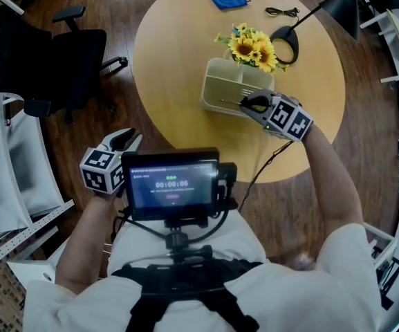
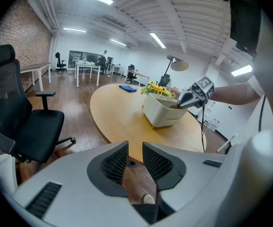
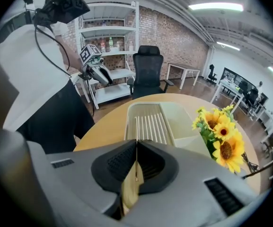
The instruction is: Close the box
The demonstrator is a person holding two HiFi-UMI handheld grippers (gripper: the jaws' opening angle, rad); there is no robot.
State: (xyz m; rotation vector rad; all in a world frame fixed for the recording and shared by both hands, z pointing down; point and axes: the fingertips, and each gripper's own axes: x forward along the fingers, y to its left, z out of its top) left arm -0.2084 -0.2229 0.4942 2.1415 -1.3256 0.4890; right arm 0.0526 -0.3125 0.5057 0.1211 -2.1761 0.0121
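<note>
Right tool [image 1: 254, 104] is pressed together on a thin edge at the near right side of the box [image 1: 220, 81], as far as I can read it from its own view. I see the cream box standing open near the middle of the round table [image 1: 178, 61], with sunflowers [image 1: 253, 47] touching its far side. My left tool [image 1: 131, 139] hangs off the table's near edge, jaws slightly spread and empty.
</note>
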